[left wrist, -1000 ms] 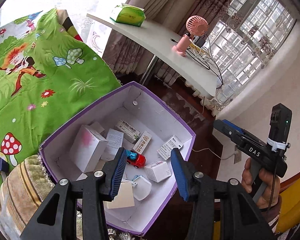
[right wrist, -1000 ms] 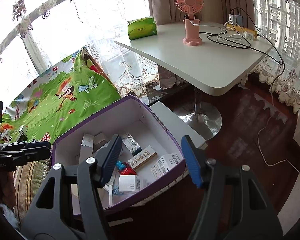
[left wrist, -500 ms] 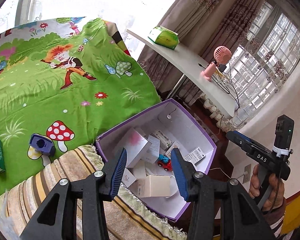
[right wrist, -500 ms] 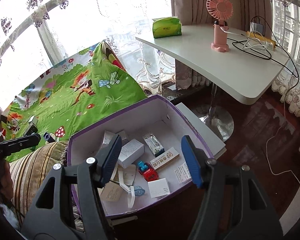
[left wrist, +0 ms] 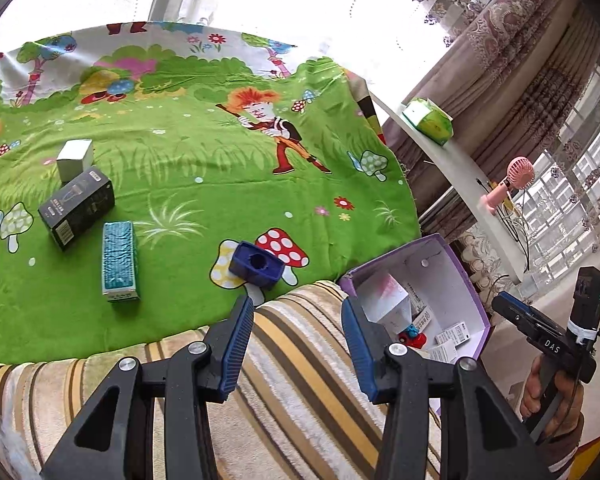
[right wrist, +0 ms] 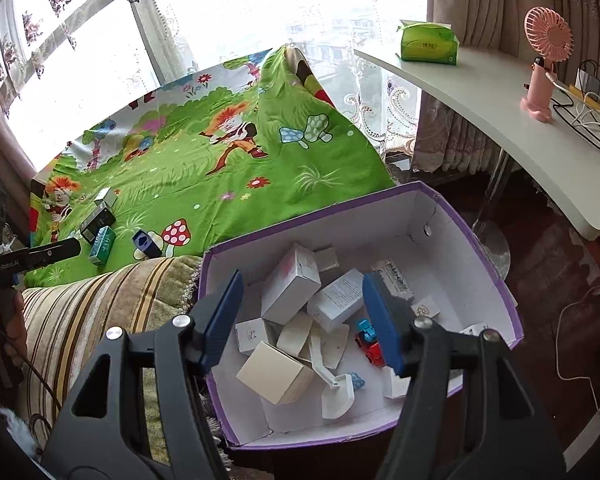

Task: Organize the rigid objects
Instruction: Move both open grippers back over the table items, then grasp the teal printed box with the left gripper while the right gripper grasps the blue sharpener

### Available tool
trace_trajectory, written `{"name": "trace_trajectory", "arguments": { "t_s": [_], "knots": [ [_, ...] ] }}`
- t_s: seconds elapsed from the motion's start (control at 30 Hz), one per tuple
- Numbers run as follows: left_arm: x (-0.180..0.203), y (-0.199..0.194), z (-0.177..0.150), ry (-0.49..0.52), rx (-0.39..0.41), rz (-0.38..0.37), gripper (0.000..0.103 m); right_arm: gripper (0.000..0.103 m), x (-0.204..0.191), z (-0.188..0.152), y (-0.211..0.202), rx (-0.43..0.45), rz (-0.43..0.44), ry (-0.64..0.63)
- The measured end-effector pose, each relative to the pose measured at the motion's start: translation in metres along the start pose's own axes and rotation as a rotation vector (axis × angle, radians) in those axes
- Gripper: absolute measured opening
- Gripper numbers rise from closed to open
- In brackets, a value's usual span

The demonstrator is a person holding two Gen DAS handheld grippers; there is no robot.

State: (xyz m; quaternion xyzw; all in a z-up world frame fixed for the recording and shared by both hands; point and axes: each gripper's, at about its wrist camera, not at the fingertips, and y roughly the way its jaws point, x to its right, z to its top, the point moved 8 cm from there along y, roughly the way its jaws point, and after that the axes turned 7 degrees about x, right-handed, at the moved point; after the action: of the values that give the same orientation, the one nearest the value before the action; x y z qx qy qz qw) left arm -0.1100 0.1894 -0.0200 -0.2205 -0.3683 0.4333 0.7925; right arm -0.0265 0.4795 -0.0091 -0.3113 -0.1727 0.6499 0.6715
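inside purple box (right wrist: 476, 236), white cartons (right wrist: 290, 284), toy car (right wrist: 370, 346)

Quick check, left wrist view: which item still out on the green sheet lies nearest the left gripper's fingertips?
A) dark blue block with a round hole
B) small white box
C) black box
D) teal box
A: the dark blue block sits on the mushroom print just beyond the left gripper, while the teal box, black box and small white box lie further off to the left.
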Motion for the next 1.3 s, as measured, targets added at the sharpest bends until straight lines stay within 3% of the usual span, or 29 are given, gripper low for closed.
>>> {"name": "trace_trajectory", "arguments": {
  "t_s": [0.33, 0.67, 0.77, 1.03, 1.17, 1.23, 1.3],
  "knots": [
    [-0.058, -0.004, -0.002, -0.026, -0.044, 0.119, 0.047, 0.066, -0.062, -0.002, 0.030, -0.061, 0.087, -0.082],
    [-0.111, 0.008, -0.007, -0.070, -0.139, 0.261, 0.047, 0.066, -0.125, -0.003, 0.065, -0.114, 0.180, -0.167],
    [-0.117, 0.015, -0.006, -0.044, -0.168, 0.287, 0.047, 0.066, -0.142, -0.004, 0.076, -0.136, 0.208, -0.190],
    [-0.145, 0.023, -0.006, 0.047, -0.229, 0.455, 0.047, 0.066, -0.177, -0.011, 0.109, -0.189, 0.222, -0.273],
    [-0.147, 0.030, -0.005, 0.078, -0.246, 0.452, 0.047, 0.066, -0.189, -0.014, 0.120, -0.206, 0.225, -0.304],
    [-0.140, 0.036, -0.003, 0.106, -0.246, 0.424, 0.035, 0.066, -0.194, -0.015, 0.124, -0.214, 0.226, -0.312],
    [-0.131, 0.043, -0.001, 0.130, -0.250, 0.386, 0.033, 0.066, -0.198, -0.017, 0.127, -0.221, 0.230, -0.315]
  ]
}}
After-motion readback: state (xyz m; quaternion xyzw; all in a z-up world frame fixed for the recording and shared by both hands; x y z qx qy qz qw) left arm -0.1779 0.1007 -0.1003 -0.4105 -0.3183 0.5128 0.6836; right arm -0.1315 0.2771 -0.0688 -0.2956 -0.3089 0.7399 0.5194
